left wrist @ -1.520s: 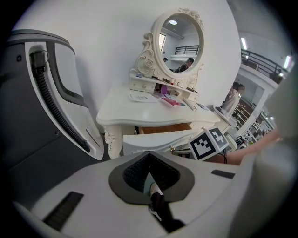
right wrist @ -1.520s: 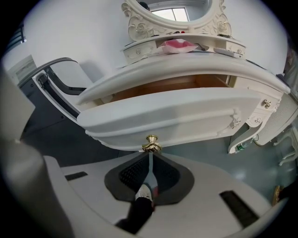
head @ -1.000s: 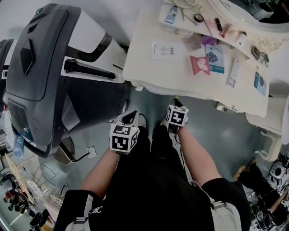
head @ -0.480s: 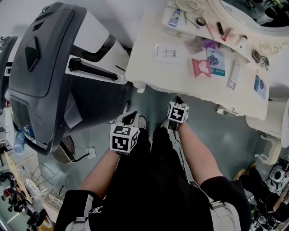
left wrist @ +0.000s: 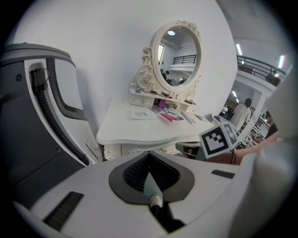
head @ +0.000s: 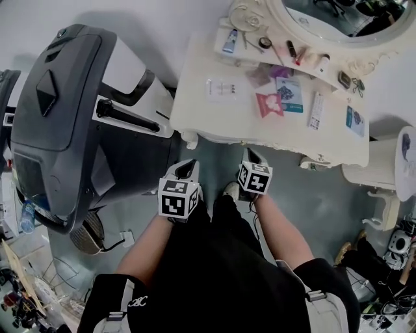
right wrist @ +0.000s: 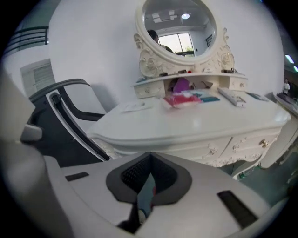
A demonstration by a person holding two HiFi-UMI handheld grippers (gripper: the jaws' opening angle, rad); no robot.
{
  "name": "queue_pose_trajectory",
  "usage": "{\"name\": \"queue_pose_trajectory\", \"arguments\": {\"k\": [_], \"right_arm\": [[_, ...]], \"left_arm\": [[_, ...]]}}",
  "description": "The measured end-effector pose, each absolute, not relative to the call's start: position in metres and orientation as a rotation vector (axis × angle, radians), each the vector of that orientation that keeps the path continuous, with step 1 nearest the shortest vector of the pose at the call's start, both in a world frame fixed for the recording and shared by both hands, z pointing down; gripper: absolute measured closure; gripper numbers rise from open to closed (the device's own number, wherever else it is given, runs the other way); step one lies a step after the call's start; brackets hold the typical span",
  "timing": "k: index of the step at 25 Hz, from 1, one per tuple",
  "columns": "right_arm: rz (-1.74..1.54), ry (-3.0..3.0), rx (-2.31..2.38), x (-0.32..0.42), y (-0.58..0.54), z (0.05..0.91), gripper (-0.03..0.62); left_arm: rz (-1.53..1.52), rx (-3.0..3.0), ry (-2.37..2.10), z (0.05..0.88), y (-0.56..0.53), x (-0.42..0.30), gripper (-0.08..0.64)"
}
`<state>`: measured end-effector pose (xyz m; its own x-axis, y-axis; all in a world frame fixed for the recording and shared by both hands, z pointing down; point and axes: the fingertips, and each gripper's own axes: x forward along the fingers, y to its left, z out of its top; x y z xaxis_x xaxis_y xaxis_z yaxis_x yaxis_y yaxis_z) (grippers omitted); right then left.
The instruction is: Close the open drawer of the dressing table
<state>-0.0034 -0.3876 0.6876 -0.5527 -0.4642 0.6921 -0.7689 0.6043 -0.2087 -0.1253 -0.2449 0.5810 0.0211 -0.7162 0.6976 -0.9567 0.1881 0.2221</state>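
Mirror (head: 325, 16) cut off at top, clutter (head: 290, 47) on dressing table (head: 214, 120) too small to identify

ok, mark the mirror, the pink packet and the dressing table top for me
mirror (left wrist: 179, 59): left gripper view, middle of the glass.
pink packet (head: 268, 104): head view, its centre.
dressing table (head: 214, 122): head view, bare patch of the top near its front edge.

All in black here: short-sleeved top (head: 221, 286), pale buckled straps (head: 311, 296) at both shoulders. Left gripper (head: 188, 168) and right gripper (head: 249, 155) have white shells, checkered marker cubes and dark ribbed pads.
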Motion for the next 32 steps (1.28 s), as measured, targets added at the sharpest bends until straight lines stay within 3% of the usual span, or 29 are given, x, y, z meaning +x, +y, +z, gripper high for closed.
{"name": "queue_pose_trajectory", "arguments": {"k": [19, 32], "right_arm": [[0.369, -2.861, 1.134, -0.017, -0.405, 0.397, 0.581], [0.331, -2.834, 1.204, 0.002, -0.415, 0.385, 0.583]], "left_arm": [[0.296, 1.911, -1.944, 0.432, -0.346, -0.12, 0.554], [0.257, 1.99, -1.925, 0.412, -0.363, -0.107, 0.554]]}}
